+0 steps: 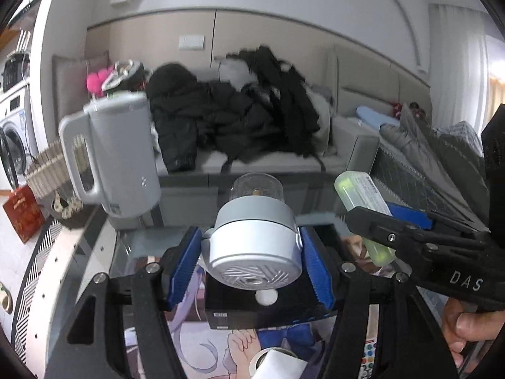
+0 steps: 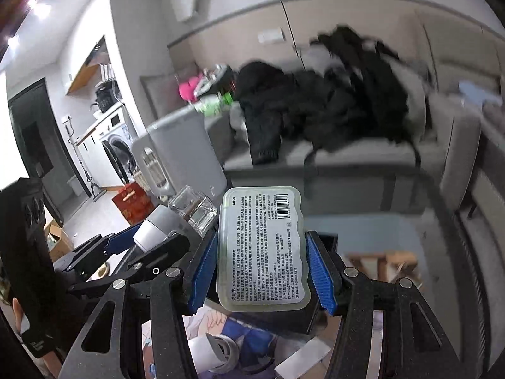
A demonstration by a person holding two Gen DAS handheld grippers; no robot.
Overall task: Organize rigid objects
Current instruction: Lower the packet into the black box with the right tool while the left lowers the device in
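Observation:
My left gripper (image 1: pixel 251 263) is shut on a small grey device with a clear dome top (image 1: pixel 254 237), held above a black box (image 1: pixel 262 306) on the table. From the right wrist view the same device (image 2: pixel 172 221) shows at the left between the left gripper's blue pads. My right gripper (image 2: pixel 262 271) is shut on a pale green plastic case with a printed label (image 2: pixel 263 249), lifted over the black box (image 2: pixel 284 315). In the left wrist view that case (image 1: pixel 363 202) appears at the right, clamped in the right gripper (image 1: pixel 388 224).
A grey kettle (image 1: pixel 116 154) stands at the table's back left, beside a wicker basket (image 1: pixel 47 170). A tape roll (image 1: pixel 274 363) lies on a printed mat at the near edge. Behind the glass table (image 1: pixel 132 246), a sofa holds dark clothes (image 1: pixel 240 110). A hand (image 1: pixel 470 325) grips the right tool.

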